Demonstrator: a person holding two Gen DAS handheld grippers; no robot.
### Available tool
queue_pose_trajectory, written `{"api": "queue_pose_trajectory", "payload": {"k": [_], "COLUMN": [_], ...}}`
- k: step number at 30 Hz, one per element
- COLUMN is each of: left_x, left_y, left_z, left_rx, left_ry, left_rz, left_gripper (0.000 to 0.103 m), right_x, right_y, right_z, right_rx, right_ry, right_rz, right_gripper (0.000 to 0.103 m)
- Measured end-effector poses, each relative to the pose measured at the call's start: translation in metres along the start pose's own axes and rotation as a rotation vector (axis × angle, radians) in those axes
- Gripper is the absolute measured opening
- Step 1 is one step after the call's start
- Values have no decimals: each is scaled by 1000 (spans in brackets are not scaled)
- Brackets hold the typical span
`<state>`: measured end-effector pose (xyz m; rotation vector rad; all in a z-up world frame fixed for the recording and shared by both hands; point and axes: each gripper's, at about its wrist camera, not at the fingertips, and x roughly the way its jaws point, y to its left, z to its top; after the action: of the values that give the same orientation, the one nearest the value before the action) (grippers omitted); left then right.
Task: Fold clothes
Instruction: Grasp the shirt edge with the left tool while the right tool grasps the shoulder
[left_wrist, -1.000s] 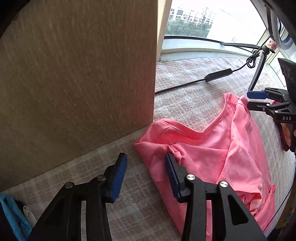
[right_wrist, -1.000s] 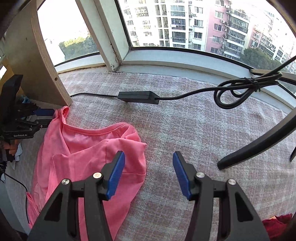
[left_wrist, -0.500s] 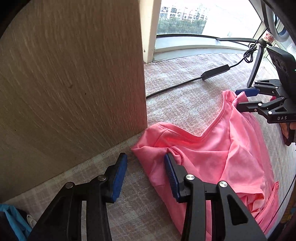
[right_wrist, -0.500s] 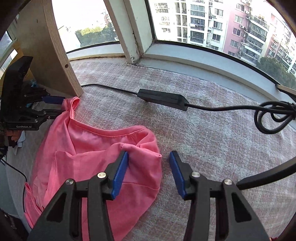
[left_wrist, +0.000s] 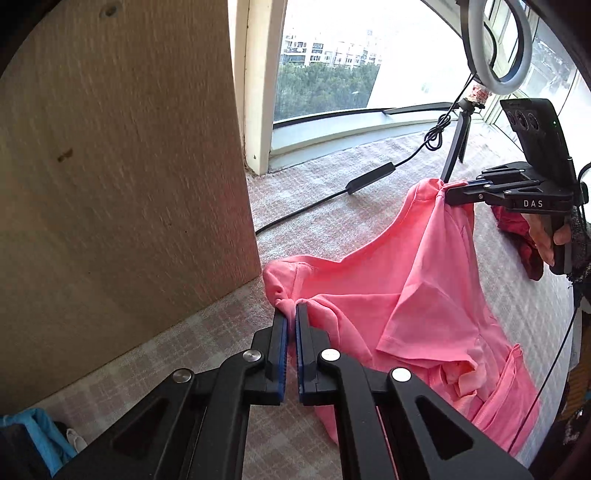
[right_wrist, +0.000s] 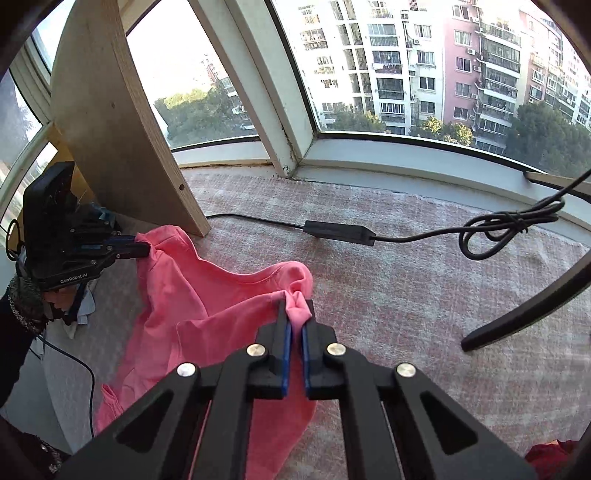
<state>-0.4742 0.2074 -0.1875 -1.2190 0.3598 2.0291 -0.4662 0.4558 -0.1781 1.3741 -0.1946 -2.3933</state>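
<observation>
A pink T-shirt (left_wrist: 406, 295) hangs between my two grippers above a grey checked cloth surface (left_wrist: 325, 221). My left gripper (left_wrist: 291, 314) is shut on one shoulder of the shirt. My right gripper (right_wrist: 295, 314) is shut on the other shoulder, and it also shows in the left wrist view (left_wrist: 452, 190). The pink T-shirt (right_wrist: 207, 302) is lifted at the shoulders, its neckline sags between them, and its lower part trails on the surface. The left gripper also shows in the right wrist view (right_wrist: 144, 249).
A wooden panel (left_wrist: 118, 177) stands close on the left. A black cable with an adapter block (right_wrist: 338, 232) lies across the surface by the window. A tripod leg (right_wrist: 528, 306) and a ring light (left_wrist: 495, 44) stand to the right. A red garment (left_wrist: 517, 240) lies beyond the shirt.
Both grippers have closed on the shirt's shoulders and lifted them off the surface. The shirt now hangs stretched between them instead of lying flat.
</observation>
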Motion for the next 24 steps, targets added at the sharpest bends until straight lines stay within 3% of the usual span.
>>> {"api": "queue_pose_trajectory", "payload": {"k": [7, 15, 18, 24], "left_x": [-75, -130, -135, -118], "left_y": [-39, -84, -93, -118], "left_z": [-49, -129, -163, -219], "left_rx": [53, 60, 40, 27], "left_ry": [-39, -55, -36, 38], "left_rz": [-15, -25, -71, -92], "left_gripper": [3, 3, 3, 3], "right_x": [-77, -132, -137, -127], "right_y": [43, 91, 104, 106], "right_z": [-41, -129, -169, -242], "right_rx": [0, 37, 45, 145], "right_ry": [-62, -92, -86, -43], "right_rz": [-9, -35, -48, -63], "right_gripper": [4, 4, 4, 4]}}
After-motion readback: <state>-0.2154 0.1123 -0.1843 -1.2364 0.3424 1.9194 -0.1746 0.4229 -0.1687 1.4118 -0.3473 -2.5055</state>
